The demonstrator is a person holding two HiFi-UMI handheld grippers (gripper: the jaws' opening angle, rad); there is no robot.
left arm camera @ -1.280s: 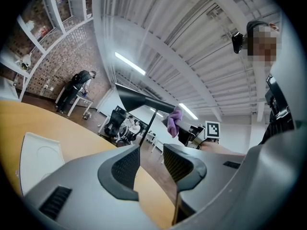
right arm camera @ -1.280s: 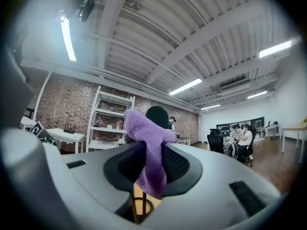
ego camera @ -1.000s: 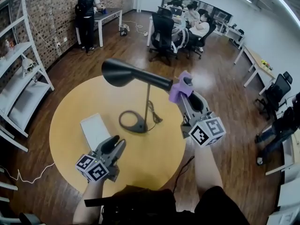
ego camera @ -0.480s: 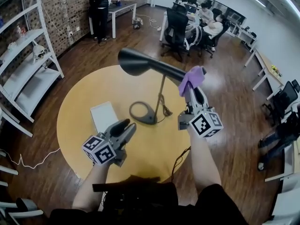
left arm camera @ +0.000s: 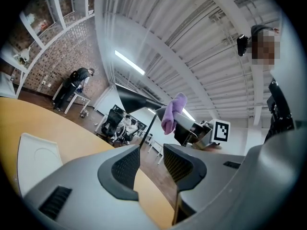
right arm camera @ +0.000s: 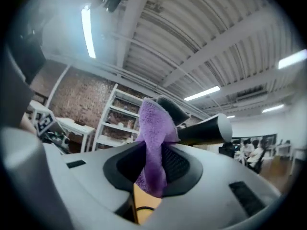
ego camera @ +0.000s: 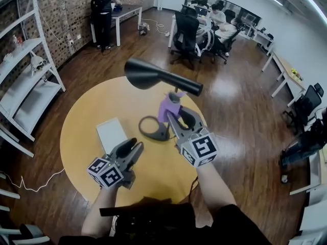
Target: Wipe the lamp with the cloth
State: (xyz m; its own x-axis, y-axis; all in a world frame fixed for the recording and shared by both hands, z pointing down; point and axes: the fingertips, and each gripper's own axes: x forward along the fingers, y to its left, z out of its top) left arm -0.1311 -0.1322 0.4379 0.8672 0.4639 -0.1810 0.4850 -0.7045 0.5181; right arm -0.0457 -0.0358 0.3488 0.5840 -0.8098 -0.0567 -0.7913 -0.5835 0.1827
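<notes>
A black desk lamp stands on the round yellow table (ego camera: 76, 142); its shade (ego camera: 144, 73) points left, its slanting arm (ego camera: 184, 86) runs right, and its ring base (ego camera: 151, 128) lies below. My right gripper (ego camera: 171, 112) is shut on a purple cloth (ego camera: 168, 106), held under the arm, close by the pole. In the right gripper view the cloth (right arm camera: 153, 133) hangs between the jaws, with the lamp arm (right arm camera: 204, 128) just behind it. My left gripper (ego camera: 135, 148) hovers low over the table, left of the base, open and holding nothing (left arm camera: 151, 159).
A white flat box (ego camera: 111, 134) lies on the table left of the lamp base. White shelves (ego camera: 25, 86) stand at the left. Office chairs (ego camera: 185, 34), desks and people are beyond the table. A cable (ego camera: 196, 180) hangs off the near edge.
My right gripper with the cloth has dropped from the lamp arm's right end down and left to under the arm, near the pole. The left gripper has hardly moved.
</notes>
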